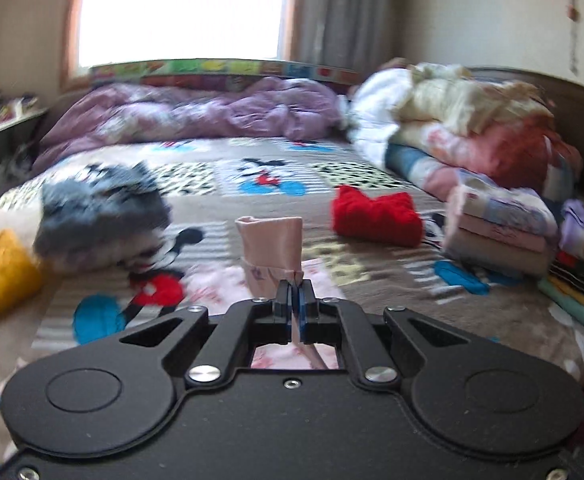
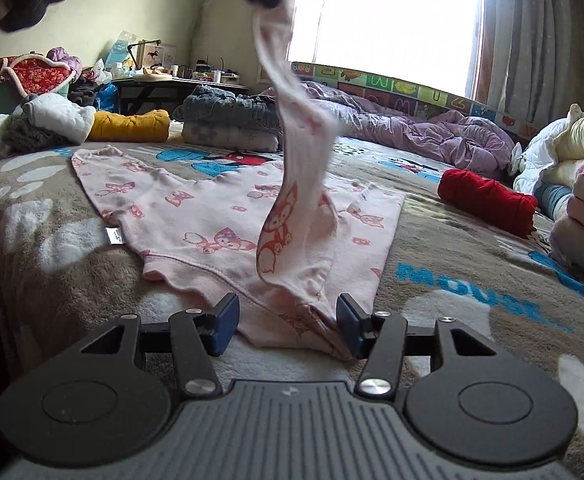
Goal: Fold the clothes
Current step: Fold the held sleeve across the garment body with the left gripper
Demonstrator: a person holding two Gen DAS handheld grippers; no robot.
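— Where's the top you're folding?

— The pink sweatshirt (image 2: 228, 216) with the fox print lies flat on the cartoon-mouse blanket (image 2: 471, 280), hem toward me. One sleeve (image 2: 292, 160) is lifted off it and hangs twisted in the air above the body.

— Who has the sleeve?

— My left gripper (image 1: 295, 294). Its pads are pressed together on the pink fabric, and the cuff (image 1: 270, 236) stands up just past the tips.

— And your right?

— My right gripper (image 2: 288, 316) sits low at the hem, fingers spread wide, one on each side of the bottom corner. The right pad (image 2: 345, 316) seems to touch the fabric edge; nothing is clamped.

— What's around it?

— A rolled red knit (image 2: 487, 200) to the right, a mustard garment (image 2: 130, 126) and folded grey clothes (image 2: 228, 120) behind, a purple quilt (image 2: 451, 136) under the window.
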